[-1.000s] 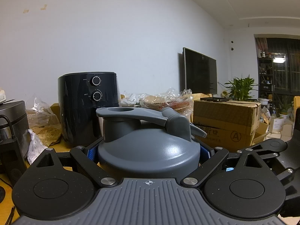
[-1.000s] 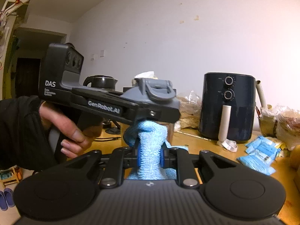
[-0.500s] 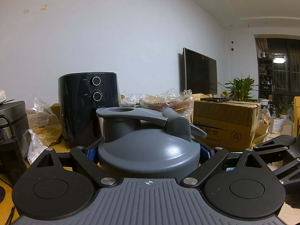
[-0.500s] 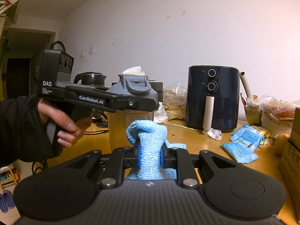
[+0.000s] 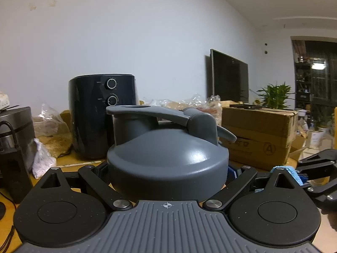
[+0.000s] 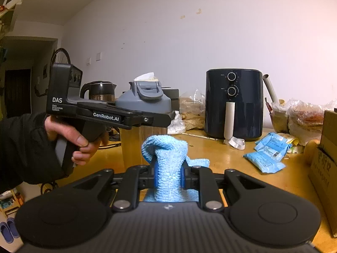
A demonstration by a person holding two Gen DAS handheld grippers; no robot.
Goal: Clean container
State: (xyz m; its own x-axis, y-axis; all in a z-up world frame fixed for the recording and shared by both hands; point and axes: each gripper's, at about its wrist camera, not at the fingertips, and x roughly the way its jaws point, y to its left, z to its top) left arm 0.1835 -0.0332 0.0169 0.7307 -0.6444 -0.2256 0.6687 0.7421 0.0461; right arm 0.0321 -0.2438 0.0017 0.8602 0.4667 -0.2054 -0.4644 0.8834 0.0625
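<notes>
Both grippers (image 6: 167,175) apparently clamped.

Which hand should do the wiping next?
Right. The right gripper is clamped on the cloth, while the left gripper is busy holding the bottle by its lid.

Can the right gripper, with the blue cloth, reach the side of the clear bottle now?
Probably yes: the right gripper faces the clear bottle below the left gripper, with nothing between them.

Container lid (image 5: 168,160) smooth grey plastic; cloth (image 6: 167,160) fluffy blue terry; table (image 6: 221,158) glossy wood
</notes>
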